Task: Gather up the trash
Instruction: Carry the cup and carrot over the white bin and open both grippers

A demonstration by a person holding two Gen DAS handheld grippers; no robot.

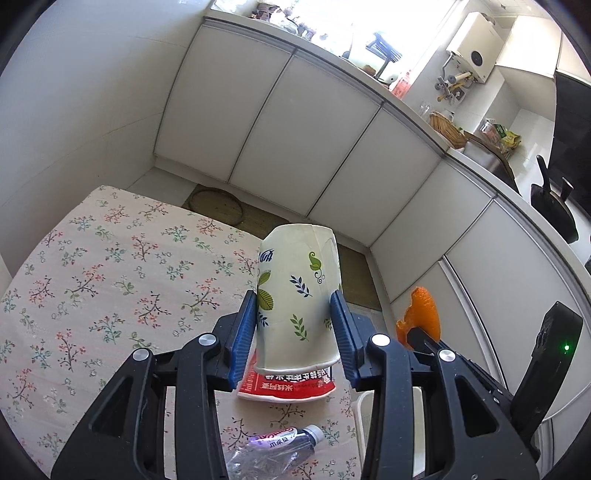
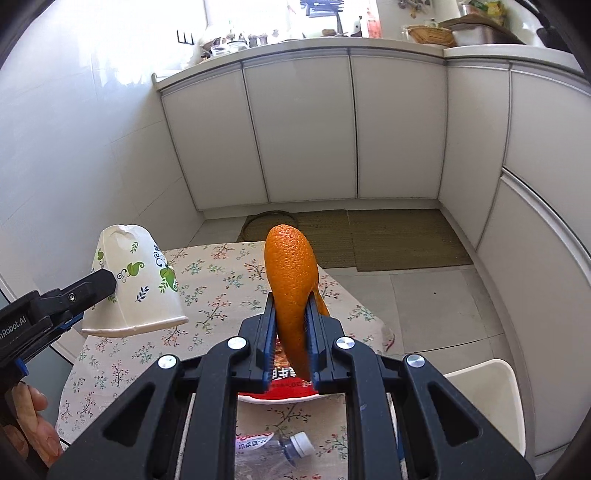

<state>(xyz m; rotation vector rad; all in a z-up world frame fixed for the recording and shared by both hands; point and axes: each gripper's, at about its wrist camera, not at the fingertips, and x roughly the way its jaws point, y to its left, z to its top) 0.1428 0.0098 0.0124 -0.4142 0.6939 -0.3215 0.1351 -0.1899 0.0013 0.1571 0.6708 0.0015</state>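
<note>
Above the floral tablecloth [image 1: 92, 277], left gripper [image 1: 297, 314] clamps an upturned paper cup [image 1: 295, 295] between its jaws, right gripper [image 2: 291, 317], at its 3 o'clock, pinches orange peel [image 2: 290, 273].

White base cabinets [image 2: 303, 129] curved across the upper frame beneath a cluttered countertop [image 2: 295, 40]. A bright window [image 1: 332, 22] lit the top edge. Woven mats [image 2: 402, 236] lay on the pale tiled floor [image 2: 436, 306], with white tiled wall [image 2: 74, 129] at left.
</note>
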